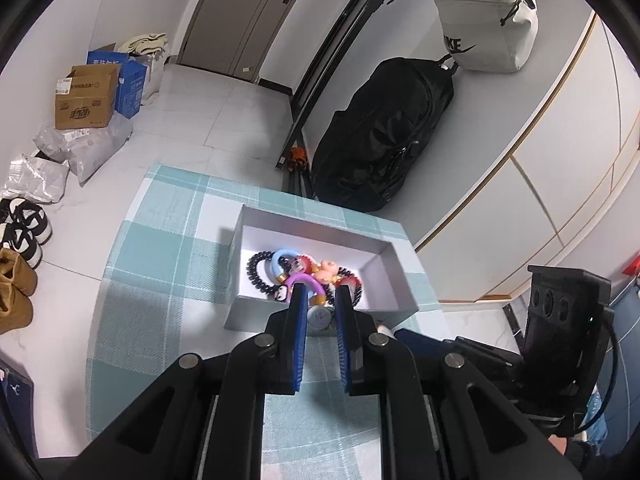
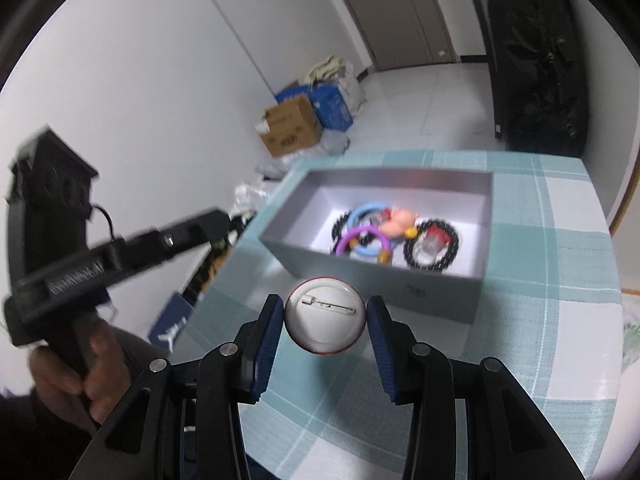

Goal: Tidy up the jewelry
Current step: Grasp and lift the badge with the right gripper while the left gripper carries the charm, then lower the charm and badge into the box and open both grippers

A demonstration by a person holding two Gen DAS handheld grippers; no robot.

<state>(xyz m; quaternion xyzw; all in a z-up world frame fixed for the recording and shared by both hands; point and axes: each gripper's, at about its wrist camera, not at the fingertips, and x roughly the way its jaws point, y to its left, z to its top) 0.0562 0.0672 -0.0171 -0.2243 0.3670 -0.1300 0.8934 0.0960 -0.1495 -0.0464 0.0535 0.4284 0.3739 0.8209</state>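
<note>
Cardboard boxes [image 1: 86, 98]: brown and blue, on the floor at far left; print unreadable.
Grey box [image 2: 372, 280]: open, on the checked table [image 2: 560, 320]; holds black bead bracelets [image 1: 256, 274], blue and purple rings [image 2: 362, 236], small figures.
Left gripper [image 1: 320, 300]: jaws clenched, nothing between them, at the box's near wall.
Right gripper [image 2: 325, 314]: jaws grasping a round pin badge [image 2: 325, 316], pin side showing, just before the box.
White bag [image 1: 486, 26]: partial "IKE" logo.

box [image 2: 372, 280] near wall between held badge [image 2: 325, 316] and open interior
</note>
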